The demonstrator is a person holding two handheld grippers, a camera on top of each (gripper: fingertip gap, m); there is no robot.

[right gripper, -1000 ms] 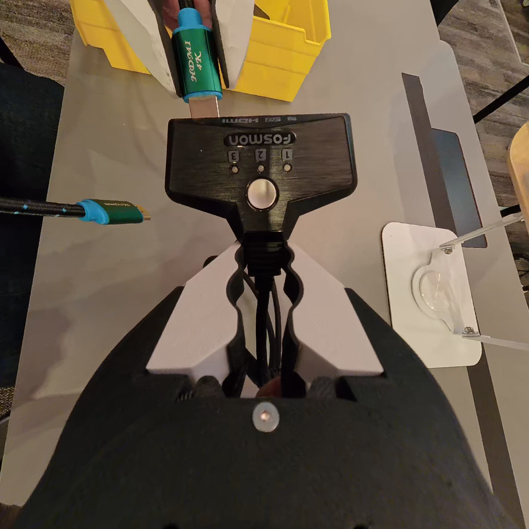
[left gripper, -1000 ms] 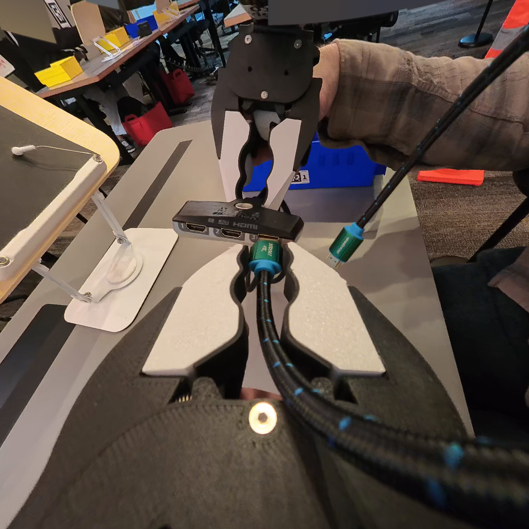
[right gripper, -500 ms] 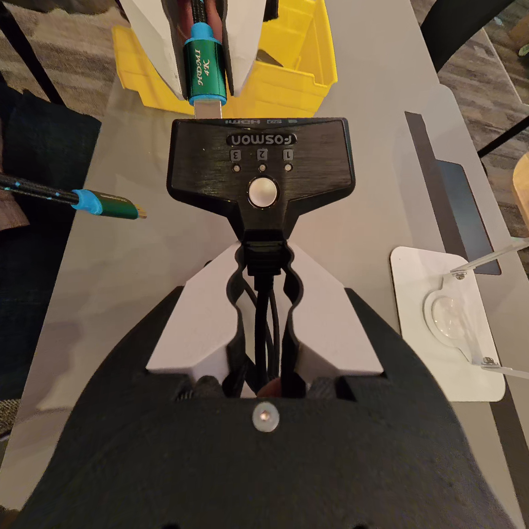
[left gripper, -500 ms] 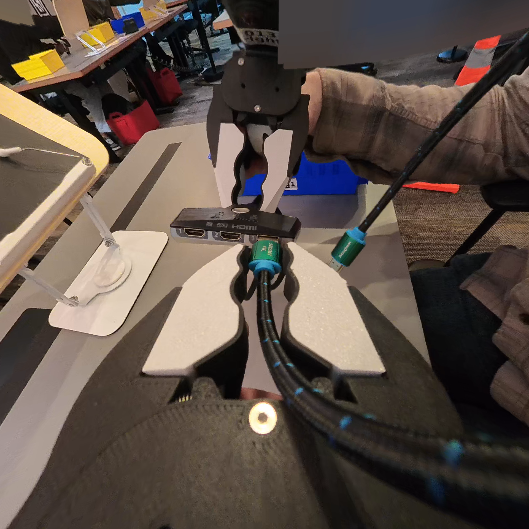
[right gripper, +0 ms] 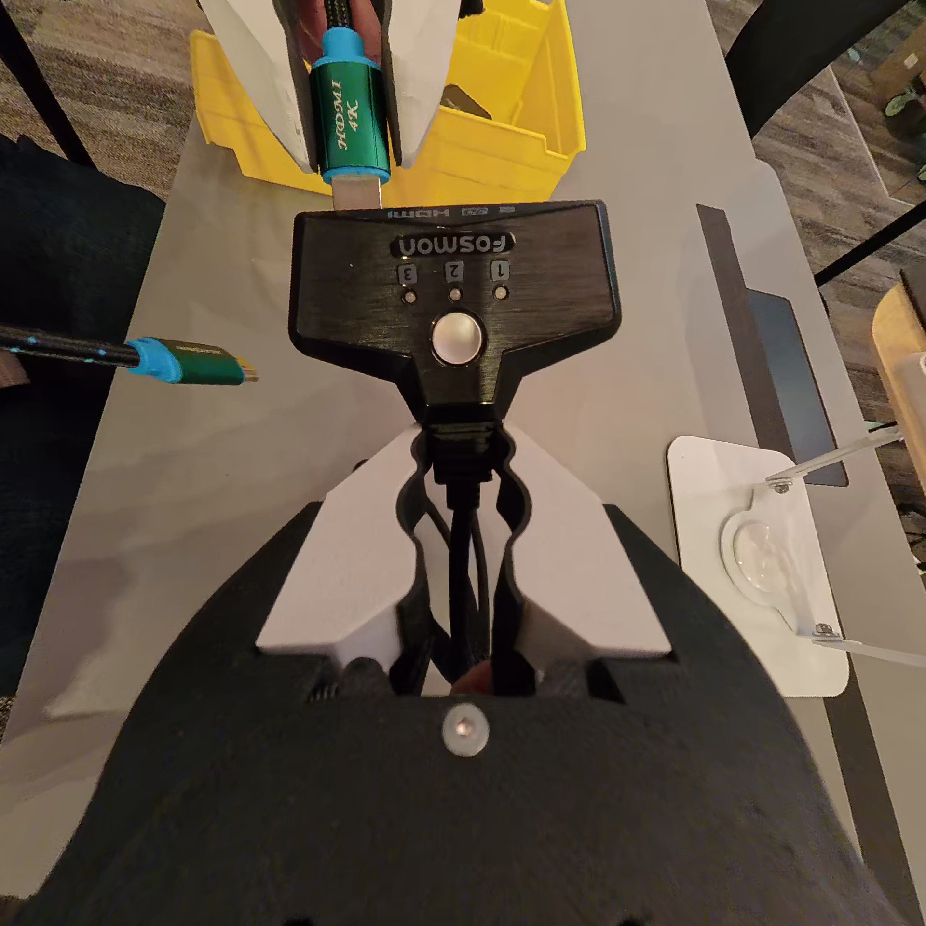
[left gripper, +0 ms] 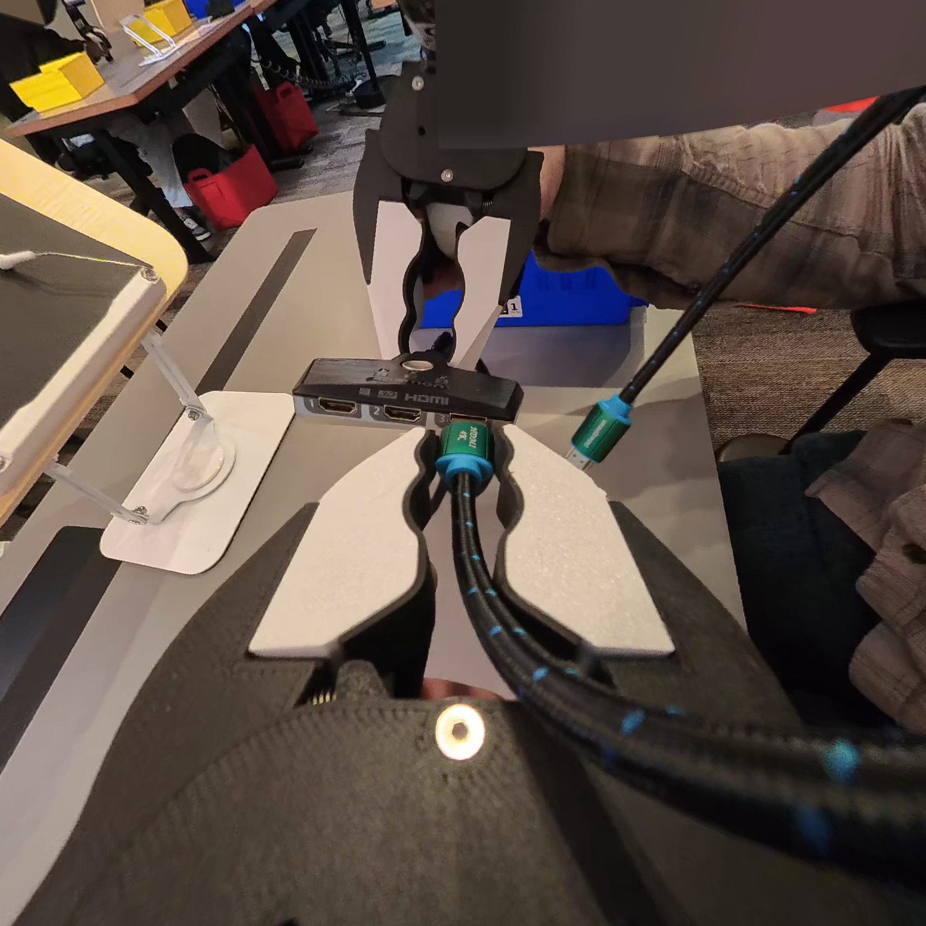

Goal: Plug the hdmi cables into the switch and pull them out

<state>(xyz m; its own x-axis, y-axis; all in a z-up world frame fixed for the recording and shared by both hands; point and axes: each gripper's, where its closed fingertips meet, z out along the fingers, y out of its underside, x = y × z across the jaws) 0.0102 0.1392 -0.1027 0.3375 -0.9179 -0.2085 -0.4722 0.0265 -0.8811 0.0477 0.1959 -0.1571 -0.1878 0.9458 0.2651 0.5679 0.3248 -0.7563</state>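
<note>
The black switch point(right gripper: 453, 295) sat above the grey counter point(right gripper: 200, 476), gripped at its cable end by the closed right claw point(right gripper: 458, 436). The left claw point(left gripper: 463, 441) was clamped on a green HDMI plug point(left gripper: 465, 441), its metal tip at the switch's outer port. A second plug point(right gripper: 200, 362) hung loose nearby.

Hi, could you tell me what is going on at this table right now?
A person is working two handheld tools. The right tool grips the black HDMI switch by its cable end, holding it steady. The left tool holds a green HDMI plug with its metal tip at the switch's third port, partly exposed. A second green plug hangs free beside the switch.
</note>
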